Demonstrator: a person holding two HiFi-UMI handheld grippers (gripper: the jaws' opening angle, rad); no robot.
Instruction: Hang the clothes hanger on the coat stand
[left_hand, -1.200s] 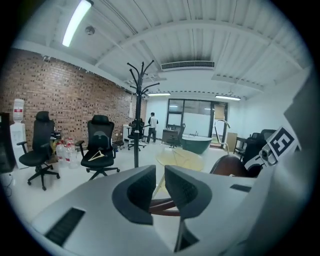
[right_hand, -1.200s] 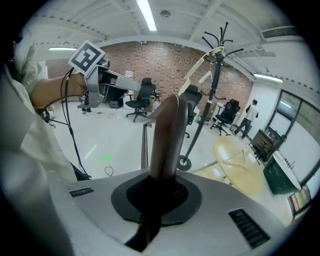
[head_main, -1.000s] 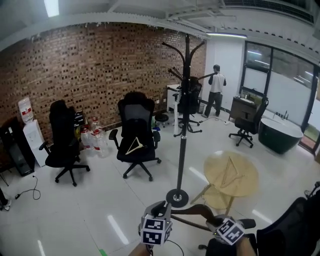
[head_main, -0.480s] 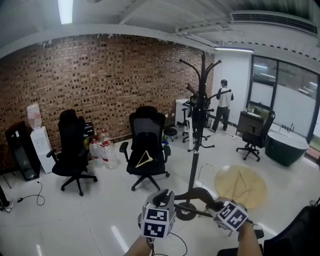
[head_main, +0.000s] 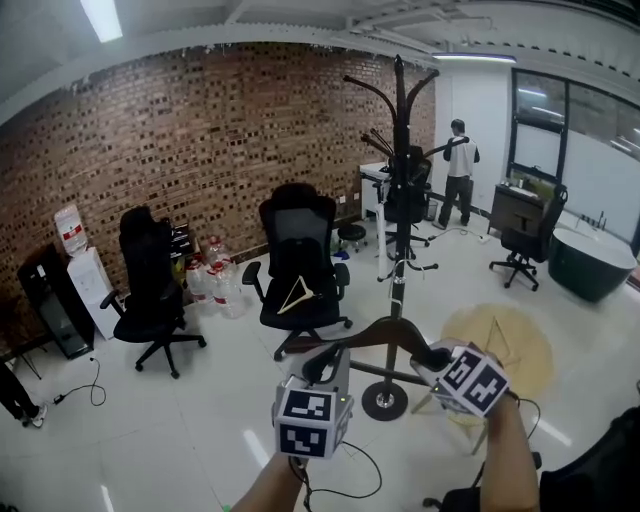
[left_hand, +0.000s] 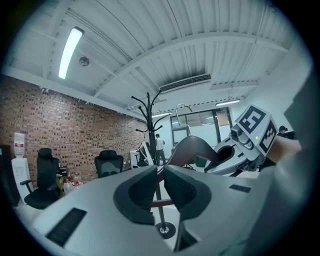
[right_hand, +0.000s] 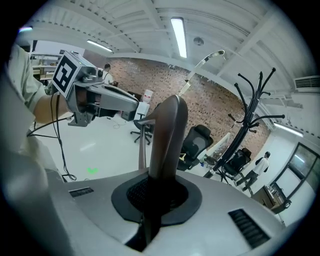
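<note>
Hanging is yet to be done: the dark brown curved wooden clothes hanger is hovering in front of the tall black coat stand, lower than its hooks. The left tool and right tool are clamping its 2 ends, jaws pressing tight on it.

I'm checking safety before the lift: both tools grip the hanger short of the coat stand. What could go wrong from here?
1. The left tool and right tool clamp the hanger at its ends, so its hook may reach the arms of the coat stand tilted and miss.
2. A bump could rock the stand on its one round base.
3. The round table beside that base crowds the approach.
</note>
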